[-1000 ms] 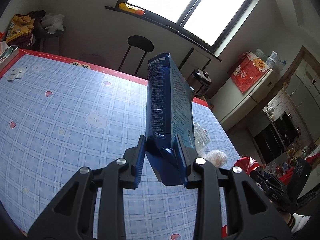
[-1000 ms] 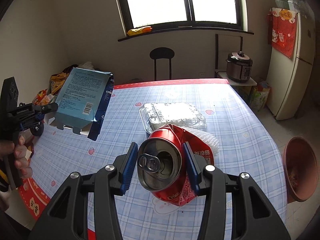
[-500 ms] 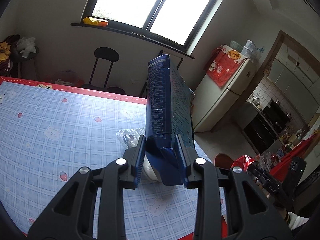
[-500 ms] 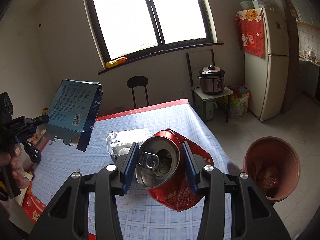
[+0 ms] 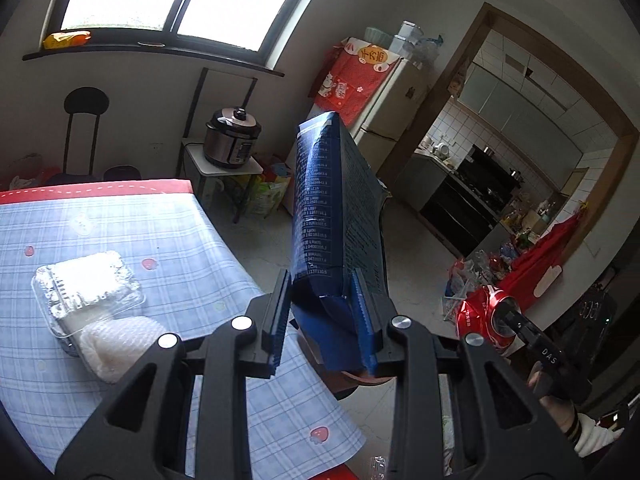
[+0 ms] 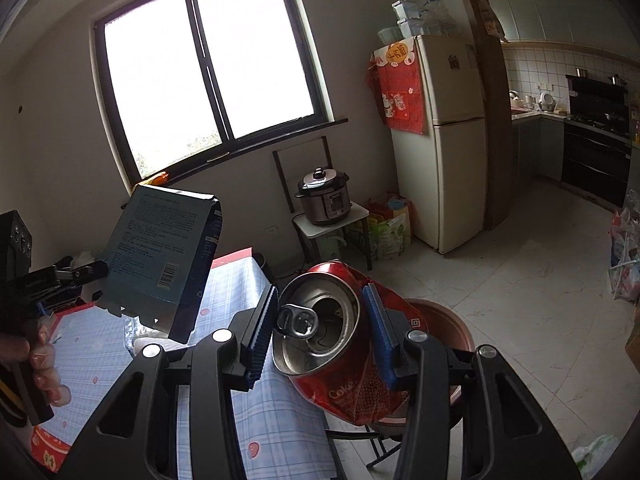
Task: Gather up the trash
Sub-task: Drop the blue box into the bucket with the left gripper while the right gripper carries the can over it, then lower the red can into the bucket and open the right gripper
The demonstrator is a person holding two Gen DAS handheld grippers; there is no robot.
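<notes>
Surface: checked tablecloth [image 5: 168,248].
Left gripper [image 5: 320,312]: pinching blue box [image 5: 320,208].
Right gripper [image 6: 318,328]: clamping crushed red can [image 6: 340,360].

The box [image 5: 336,216] stands up between the left gripper [image 5: 320,312] fingers, past the table [image 5: 192,264] edge. On the table, a tray [image 5: 88,284] lies behind a foam wad [image 5: 120,340] (they touch). The right gripper [image 6: 320,332] holds the can [image 6: 332,344] above a bin [image 6: 444,324] beside the table.

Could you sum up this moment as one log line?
left gripper: holds blue box | right gripper: holds crushed can | bin: under can
</notes>
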